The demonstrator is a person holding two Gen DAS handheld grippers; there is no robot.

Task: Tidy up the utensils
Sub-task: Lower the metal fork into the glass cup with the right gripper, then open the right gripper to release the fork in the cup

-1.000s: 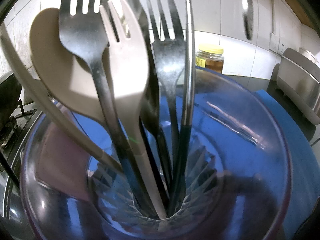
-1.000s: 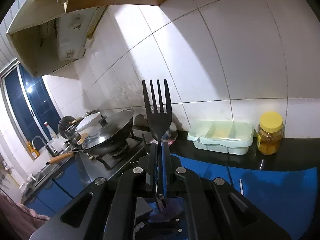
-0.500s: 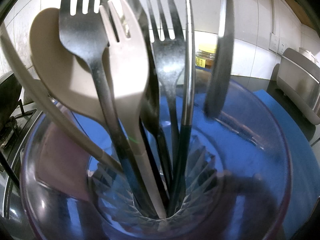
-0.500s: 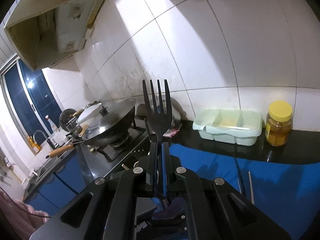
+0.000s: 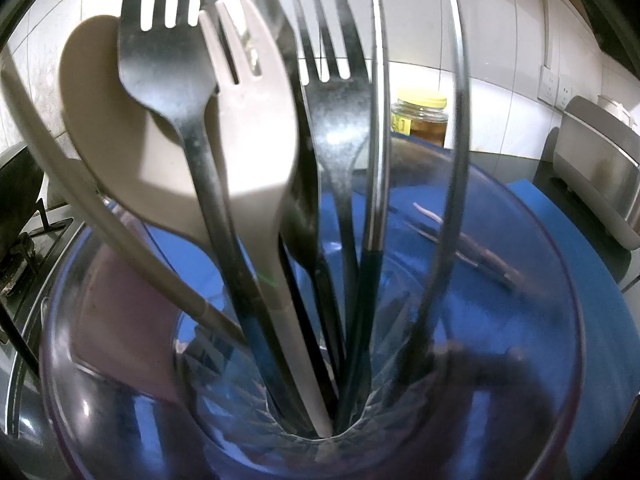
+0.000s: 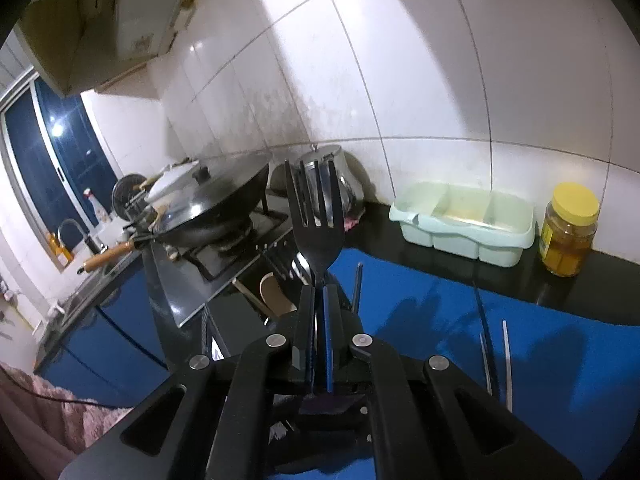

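- A white-tiled kitchen wall stands behind a dark worktop (image 6: 440, 276) covered in part by a blue mat (image 6: 560, 360).
- On the stove at the left sits a wok (image 6: 224, 216) with a lid and a wooden handle; a steel kettle (image 6: 324, 184) stands by the wall behind it.
- A pale green tray (image 6: 464, 224) with 3 compartments sits against the wall, and a yellow-lidded jar (image 6: 568, 232) stands just beside it on the right.
- The right gripper (image 6: 318, 320) is clamped together on the neck of a black fork (image 6: 316, 232), tines up and upright.
- 2 thin utensils (image 6: 496, 352) lie on the mat to the right of that gripper.
- In the left wrist view, a clear glass cup (image 5: 520, 360) fills the frame, seen from above its rim.
- The cup holds upright metal forks (image 5: 168, 80), a beige fork (image 5: 256, 140), a beige spoon (image 5: 104, 128) and a thin curved metal piece (image 5: 456, 160) at the right.
- The left gripper's fingers are not clearly visible; a dark shape and a pinkish one show through the glass on either side, and it appears closed around the cup.
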